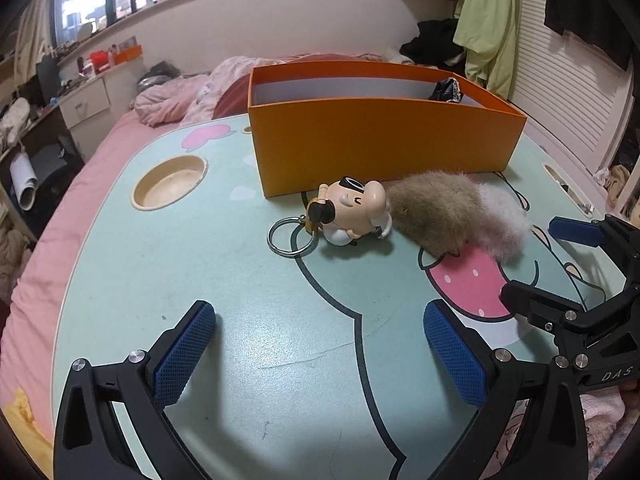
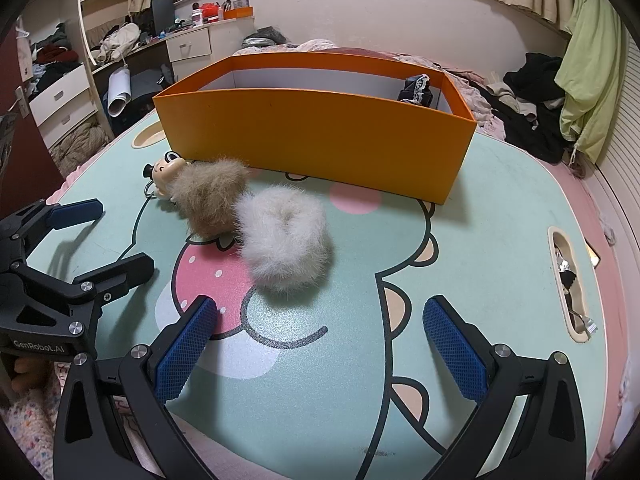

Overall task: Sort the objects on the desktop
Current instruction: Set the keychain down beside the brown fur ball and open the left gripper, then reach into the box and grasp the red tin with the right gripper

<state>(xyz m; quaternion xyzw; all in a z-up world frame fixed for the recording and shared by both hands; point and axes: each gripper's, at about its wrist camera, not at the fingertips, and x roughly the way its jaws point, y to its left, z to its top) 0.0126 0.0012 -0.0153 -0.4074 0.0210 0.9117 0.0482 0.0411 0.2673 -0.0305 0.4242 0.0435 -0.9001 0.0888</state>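
Nearest in the left wrist view, the left hand-held gripper (image 1: 320, 354) hangs over the bench (image 1: 240, 360) with its blue pads wide apart and nothing between them. The right wrist view shows the right hand-held gripper (image 2: 316, 354) the same way: spread wide, empty, low over the printed bench top.

Just beyond the right one lies a white scrunchie (image 2: 286, 236), its ring shape and centre hole plain here; the left view shows only a pale fringe of it (image 1: 506, 224) behind the brown one. Touching it is a brown scrunchie (image 2: 212, 200), and against that a figurine (image 1: 356, 210). The left view shows the figurine whole, lying on its side with a key ring (image 1: 291, 236); in the right view it is half hidden behind brown fur.

Behind them stands the orange box (image 1: 380, 144), with a dark lacy item (image 2: 416, 88) in its far right corner. The left view adds a round cup recess (image 1: 170, 182); the right view a slot (image 2: 570, 284) holding small things.
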